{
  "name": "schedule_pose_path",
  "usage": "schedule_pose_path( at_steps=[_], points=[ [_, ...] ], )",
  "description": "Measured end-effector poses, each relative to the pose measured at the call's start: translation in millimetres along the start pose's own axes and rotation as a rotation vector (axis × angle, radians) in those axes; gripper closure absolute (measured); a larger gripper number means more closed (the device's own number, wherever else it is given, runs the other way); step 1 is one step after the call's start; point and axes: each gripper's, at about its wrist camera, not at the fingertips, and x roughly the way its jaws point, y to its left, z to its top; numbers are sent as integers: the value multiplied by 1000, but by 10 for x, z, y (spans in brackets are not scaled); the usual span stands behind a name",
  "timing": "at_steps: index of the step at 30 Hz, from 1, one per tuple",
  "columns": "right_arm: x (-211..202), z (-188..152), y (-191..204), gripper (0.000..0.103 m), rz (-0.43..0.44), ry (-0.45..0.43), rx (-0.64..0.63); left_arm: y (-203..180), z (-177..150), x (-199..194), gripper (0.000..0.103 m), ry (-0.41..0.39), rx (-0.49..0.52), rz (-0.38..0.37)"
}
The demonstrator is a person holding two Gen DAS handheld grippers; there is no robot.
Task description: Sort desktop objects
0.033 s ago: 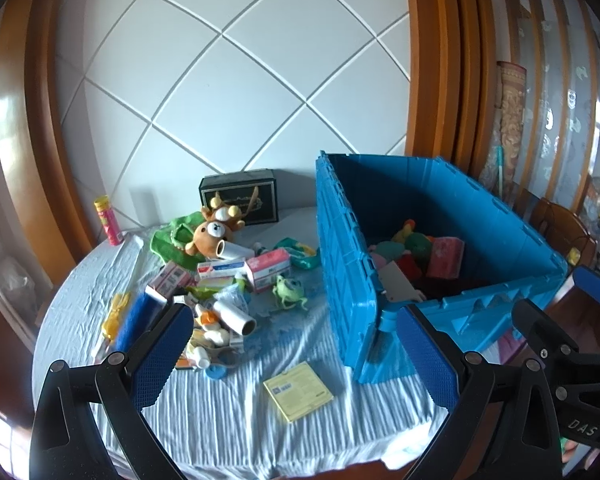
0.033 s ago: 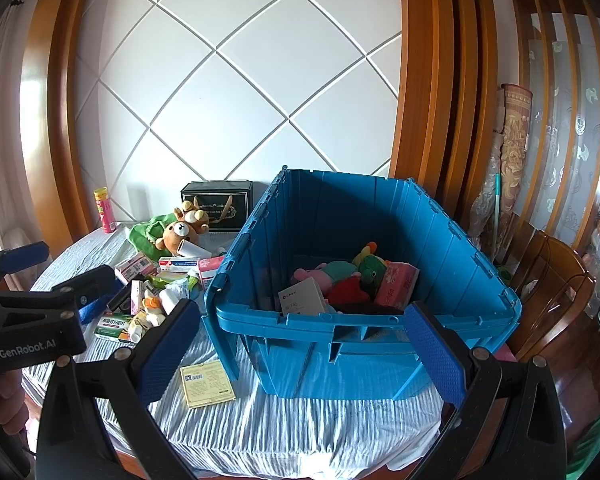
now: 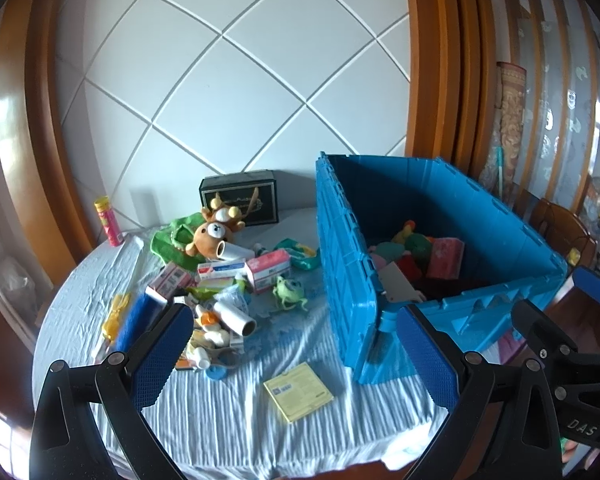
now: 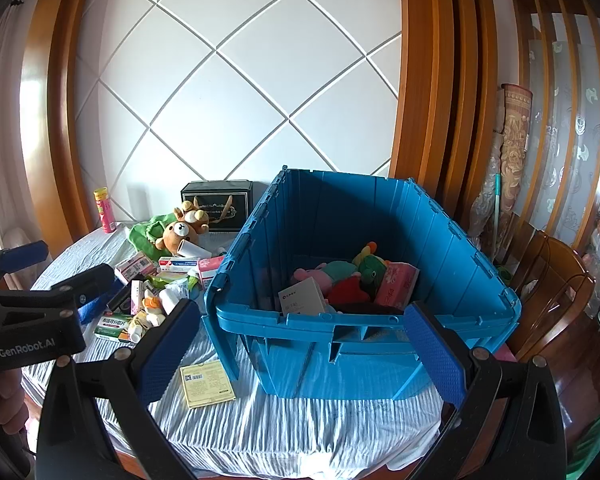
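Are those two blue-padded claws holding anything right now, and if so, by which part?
Nothing is held. The left gripper and the right gripper both stand wide open above the table, with nothing between their pads.

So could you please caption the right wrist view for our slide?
Open right gripper faces a blue crate part-filled with toys.

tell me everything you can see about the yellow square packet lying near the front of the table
The yellow square packet is a thin, flat, pale yellow piece with printed text and a small blue-and-white label in one corner. It looks like paper or card. It lies flat, turned at a slight angle, on the wrinkled white tablecloth, apart from the toy pile and just in front of the near left corner of the blue crate. Only the cloth touches it.
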Motion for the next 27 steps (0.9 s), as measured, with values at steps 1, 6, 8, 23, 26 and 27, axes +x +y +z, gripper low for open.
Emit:
schedule_pose_path(
  at_steps=[1,6,8,23,26,27],
  points=[
    [-8,0,1,0,0,0,0,1,2,11,0,5,2,-4],
    [-36,-3,15,0,2,6,7,155,60,106,0,15,-18,-27],
    [-64,6,19,0,2,5,8,15,13,-44,0,-22,12,1],
    [-119,30,36,0,-6,1,5,-5,-90,-109,0,-31,15,9],
    [-137,24,61,0,-6,1,1,4,-97,-119,0,-32,15,10],
    [-140,24,64,0,-6,1,0,8,-99,-121,0,-33,15,10]
  ],
)
